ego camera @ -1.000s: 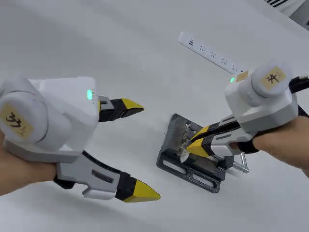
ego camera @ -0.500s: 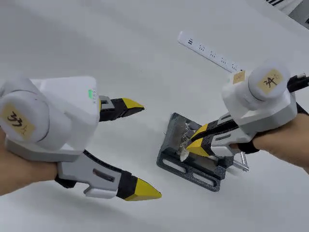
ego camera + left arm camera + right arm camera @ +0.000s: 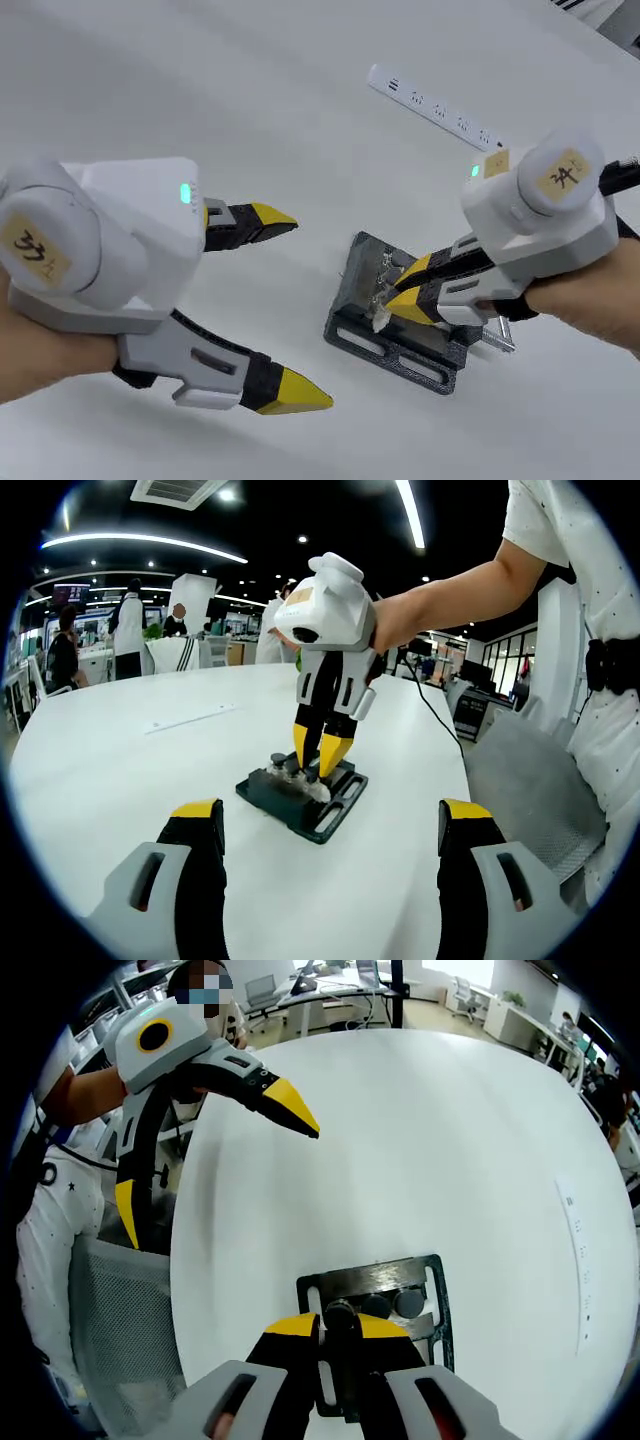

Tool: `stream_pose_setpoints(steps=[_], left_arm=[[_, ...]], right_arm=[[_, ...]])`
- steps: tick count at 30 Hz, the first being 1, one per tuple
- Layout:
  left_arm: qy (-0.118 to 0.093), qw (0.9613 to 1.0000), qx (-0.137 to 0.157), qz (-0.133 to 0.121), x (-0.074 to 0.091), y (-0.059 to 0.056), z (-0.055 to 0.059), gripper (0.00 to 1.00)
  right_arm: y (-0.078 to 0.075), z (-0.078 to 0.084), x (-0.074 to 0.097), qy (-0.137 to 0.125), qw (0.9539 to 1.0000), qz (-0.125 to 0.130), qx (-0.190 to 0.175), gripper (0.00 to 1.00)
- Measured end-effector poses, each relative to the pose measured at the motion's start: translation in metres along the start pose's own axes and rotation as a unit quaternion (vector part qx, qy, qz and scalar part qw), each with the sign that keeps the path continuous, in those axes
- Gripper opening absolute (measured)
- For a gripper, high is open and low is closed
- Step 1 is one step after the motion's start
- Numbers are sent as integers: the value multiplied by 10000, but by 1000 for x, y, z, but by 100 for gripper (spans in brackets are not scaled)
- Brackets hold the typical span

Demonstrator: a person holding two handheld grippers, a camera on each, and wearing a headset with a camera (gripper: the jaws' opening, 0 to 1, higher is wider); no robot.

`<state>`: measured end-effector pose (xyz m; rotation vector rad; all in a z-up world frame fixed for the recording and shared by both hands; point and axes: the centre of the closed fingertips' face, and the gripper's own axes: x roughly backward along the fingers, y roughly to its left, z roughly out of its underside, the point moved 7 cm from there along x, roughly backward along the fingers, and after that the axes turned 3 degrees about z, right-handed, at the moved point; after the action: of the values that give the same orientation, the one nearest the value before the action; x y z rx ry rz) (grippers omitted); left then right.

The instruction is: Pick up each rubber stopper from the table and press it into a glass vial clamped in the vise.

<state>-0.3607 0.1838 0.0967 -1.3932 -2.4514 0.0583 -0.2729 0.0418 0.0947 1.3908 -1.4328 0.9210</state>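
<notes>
while my right gripper [image 3: 402, 290] pinches 1 dark rubber stopper [image 3: 340, 1314] over the vise [image 3: 370, 345], at its glass vials [image 3: 283, 770], my left gripper [image 3: 297, 308] hangs spread wide, well apart. white table [image 3: 250, 100] runs around every vise edge, power strip [image 3: 435, 108] well beyond.

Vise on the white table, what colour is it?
Dark grey; the vise shows best in the head view.

Dark stopper [image 3: 341, 1312] atop vial [image 3: 381, 318] in vise [image 3: 395, 350]
</notes>
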Motion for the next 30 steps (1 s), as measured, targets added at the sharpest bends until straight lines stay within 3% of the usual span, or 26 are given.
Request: stream_pose_setpoints(steps=[9, 16, 30], left_arm=[[-2, 10000, -8, 9, 0, 0, 0, 87], [12, 10000, -18, 27, 0, -1, 0, 87], [12, 10000, -13, 55, 0, 0, 0, 86]], right_arm=[[0, 0, 5, -73, 9999, 64, -40, 11], [0, 0, 16, -190, 9996, 186, -13, 5], [1, -1, 8, -166, 9998, 116, 76, 1]])
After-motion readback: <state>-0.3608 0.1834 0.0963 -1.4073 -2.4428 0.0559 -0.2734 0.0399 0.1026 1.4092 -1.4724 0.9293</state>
